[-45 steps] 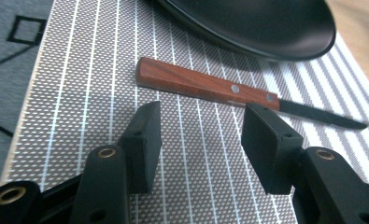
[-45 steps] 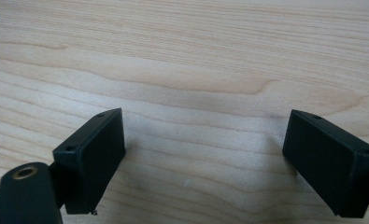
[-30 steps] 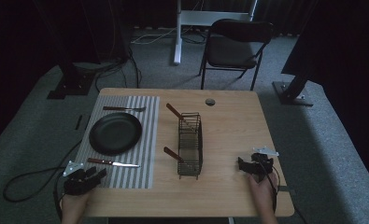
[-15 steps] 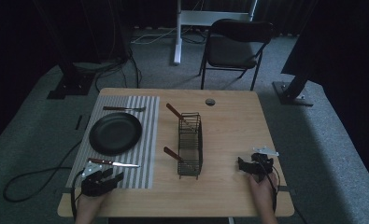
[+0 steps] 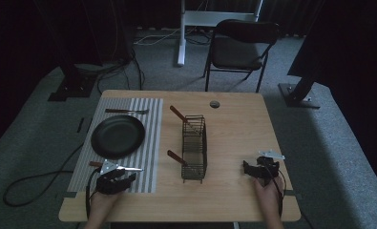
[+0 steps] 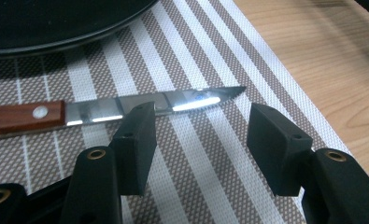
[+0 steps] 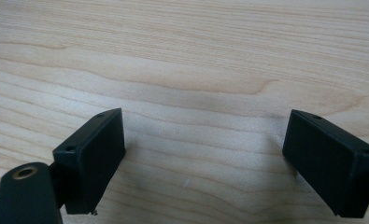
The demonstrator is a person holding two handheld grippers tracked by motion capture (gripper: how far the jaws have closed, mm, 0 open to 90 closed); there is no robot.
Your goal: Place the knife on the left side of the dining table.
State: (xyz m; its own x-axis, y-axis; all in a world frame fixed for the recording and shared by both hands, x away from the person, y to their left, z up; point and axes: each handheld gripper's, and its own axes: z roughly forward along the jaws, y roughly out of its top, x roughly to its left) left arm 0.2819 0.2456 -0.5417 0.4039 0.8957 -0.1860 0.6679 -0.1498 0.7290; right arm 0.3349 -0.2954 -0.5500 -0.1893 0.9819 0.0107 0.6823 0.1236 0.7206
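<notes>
A knife (image 5: 117, 167) with a wooden handle lies on the striped placemat (image 5: 148, 157), just in front of the black plate (image 5: 118, 136). My left gripper (image 5: 128, 178) is low over the mat right behind it. In the left gripper view its open jaws (image 6: 198, 135) have just been widening, with nothing between them. The knife's blade (image 6: 191, 99) lies across just beyond their tips, and the left fingertip (image 6: 138, 140) overlaps it. My right gripper (image 5: 248, 168) rests at the table's front right. It is open (image 7: 203, 154) over bare wood.
A wire basket (image 5: 194, 148) stands mid-table with two wooden-handled utensils (image 5: 179, 114) (image 5: 176, 157) sticking out to its left. A fork (image 5: 126, 111) lies beyond the plate. There is a cable hole (image 5: 214, 104) in the table, and a chair (image 5: 241, 45) stands behind it.
My left hand has moved right from the table's left edge onto the placemat, up behind the knife. The right hand has stayed put.
</notes>
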